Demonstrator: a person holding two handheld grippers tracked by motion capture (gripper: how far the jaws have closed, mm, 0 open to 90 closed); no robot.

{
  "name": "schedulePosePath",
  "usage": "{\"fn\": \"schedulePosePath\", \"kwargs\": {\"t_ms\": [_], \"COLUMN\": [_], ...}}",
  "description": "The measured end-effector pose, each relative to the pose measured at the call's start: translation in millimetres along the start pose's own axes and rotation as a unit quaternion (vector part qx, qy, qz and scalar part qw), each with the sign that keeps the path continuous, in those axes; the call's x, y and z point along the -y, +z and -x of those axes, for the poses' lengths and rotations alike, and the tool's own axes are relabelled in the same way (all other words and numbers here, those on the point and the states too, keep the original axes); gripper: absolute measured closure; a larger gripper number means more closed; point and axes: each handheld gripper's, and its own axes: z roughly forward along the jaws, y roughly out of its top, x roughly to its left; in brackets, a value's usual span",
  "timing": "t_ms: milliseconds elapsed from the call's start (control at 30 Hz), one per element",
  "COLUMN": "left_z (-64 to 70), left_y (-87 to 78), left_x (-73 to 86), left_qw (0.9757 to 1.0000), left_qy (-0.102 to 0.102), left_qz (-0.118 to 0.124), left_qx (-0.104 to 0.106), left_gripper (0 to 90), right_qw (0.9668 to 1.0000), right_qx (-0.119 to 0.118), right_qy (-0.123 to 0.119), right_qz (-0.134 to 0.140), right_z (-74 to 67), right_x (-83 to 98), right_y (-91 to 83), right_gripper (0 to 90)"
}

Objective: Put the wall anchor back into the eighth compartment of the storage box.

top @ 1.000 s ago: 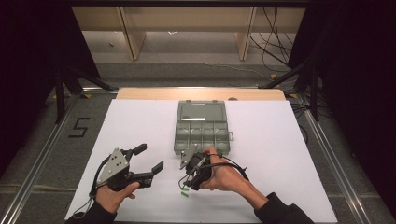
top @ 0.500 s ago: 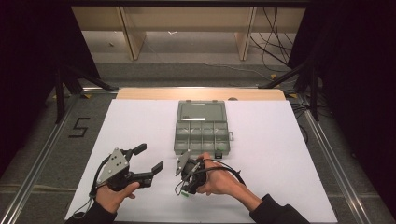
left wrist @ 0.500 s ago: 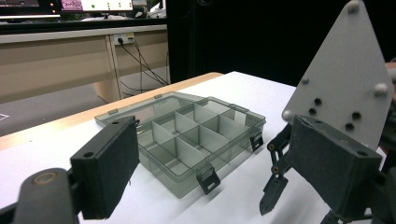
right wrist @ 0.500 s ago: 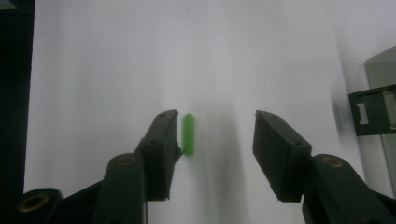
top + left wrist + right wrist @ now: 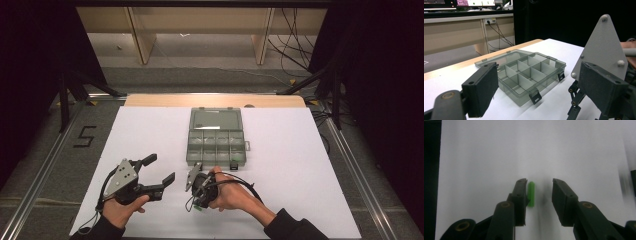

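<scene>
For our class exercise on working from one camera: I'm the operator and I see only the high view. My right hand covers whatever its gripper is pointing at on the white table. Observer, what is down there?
Observer: A small green peg lies on the white table between the jaws of the right gripper.
Operator: Is it gripped yet?
Observer: No. The jaws have just been closing, but the peg lies beside one pad with a gap to the other.
Operator: And the box?
Observer: In the left gripper view the clear compartment box is open, and the compartments I can see hold nothing.
</scene>
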Motion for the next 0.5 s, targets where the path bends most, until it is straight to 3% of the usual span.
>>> {"fn": "schedulePosePath", "kwargs": {"t_ms": [500], "left_z": [0.1], "left_y": [-0.1], "left_x": [0.0], "left_qw": [1.0], "left_qy": [0.0], "left_qz": [0.001], "left_qx": [0.0], "left_gripper": [16.0], "right_qw": [0.9998], "right_qx": [-0.015], "right_qy": [0.014], "right_qz": [-0.008], "right_z": [0.3], "right_x": [-0.1], "right_y": [2.7], "right_gripper": [83.0]}}
